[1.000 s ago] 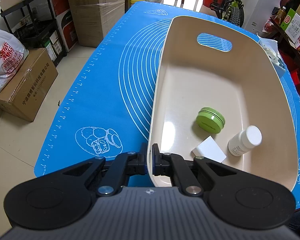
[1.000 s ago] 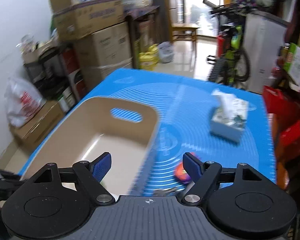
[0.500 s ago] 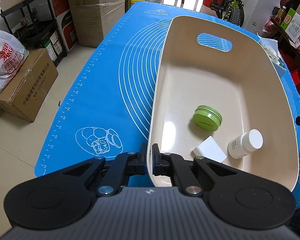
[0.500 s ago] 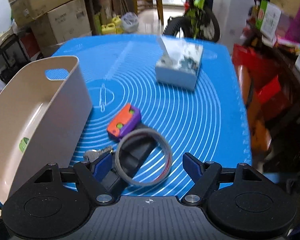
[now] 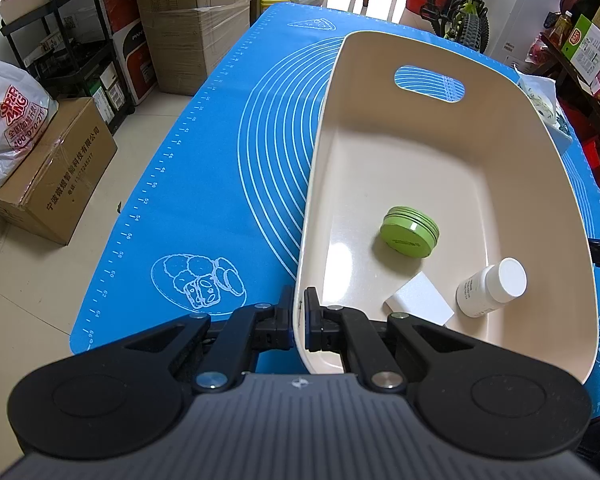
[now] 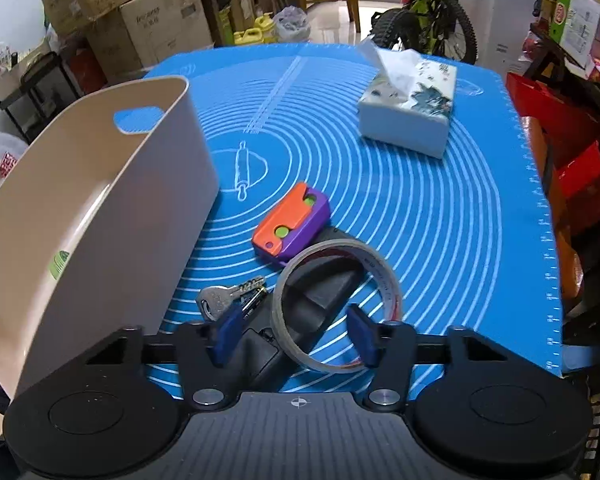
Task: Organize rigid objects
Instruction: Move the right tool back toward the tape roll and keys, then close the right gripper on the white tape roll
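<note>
Around tape roll point(image 6: 336, 304), fingers point(image 6: 228, 328) narrowing.

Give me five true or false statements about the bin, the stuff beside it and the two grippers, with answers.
1. The left gripper is clamped on the bin wall. True.
2. The bin holds a green tin, a white bottle and a white block. True.
3. The tape roll is in the bin. False: it lies on the mat, between the right gripper's jaws.
4. The keys sit on the tissue box. False: they lie on the mat beside the bin.
5. The bottle stands upright. False: it lies on its side.
</note>
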The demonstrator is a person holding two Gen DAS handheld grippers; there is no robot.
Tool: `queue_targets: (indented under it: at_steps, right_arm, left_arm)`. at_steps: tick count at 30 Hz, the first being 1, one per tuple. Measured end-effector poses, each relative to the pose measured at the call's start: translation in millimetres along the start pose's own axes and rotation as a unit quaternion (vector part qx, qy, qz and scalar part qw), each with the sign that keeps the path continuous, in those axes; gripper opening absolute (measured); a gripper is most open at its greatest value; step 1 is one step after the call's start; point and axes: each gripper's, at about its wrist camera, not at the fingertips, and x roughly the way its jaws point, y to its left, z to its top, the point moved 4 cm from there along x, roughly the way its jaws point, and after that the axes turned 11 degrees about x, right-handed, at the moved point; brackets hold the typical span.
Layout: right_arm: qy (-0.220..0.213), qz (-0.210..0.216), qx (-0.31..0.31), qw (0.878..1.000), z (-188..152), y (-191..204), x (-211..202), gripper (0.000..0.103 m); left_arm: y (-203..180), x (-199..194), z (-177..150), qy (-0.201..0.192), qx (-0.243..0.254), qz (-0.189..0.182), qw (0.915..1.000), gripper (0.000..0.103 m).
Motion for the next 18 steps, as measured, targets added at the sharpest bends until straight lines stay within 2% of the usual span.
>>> queue_targets:
  at_steps: [5, 11, 18]
  right_arm:
    - [0.006, 0.0, 0.001, 1.0, -1.4, 0.3, 10.5, 0.044]
    - [0.008, 0.011, -0.009, 1.0, -3.0, 4.2, 11.4, 0.019]
    - [-0.011, 0.001, -0.014, 1.0, -1.2, 6.5, 2.3, 0.017]
  left_arm:
    - [0.8, 0.0, 0.5, 0.002, 0.001, 0.001, 1.0, 0.006]
    - [0.3, 0.0, 1.0, 0.002, 0.001, 0.001, 1.0, 0.006]
    - [0.1, 0.0, 1.0, 0.002, 0.001, 0.001, 1.0, 0.006]
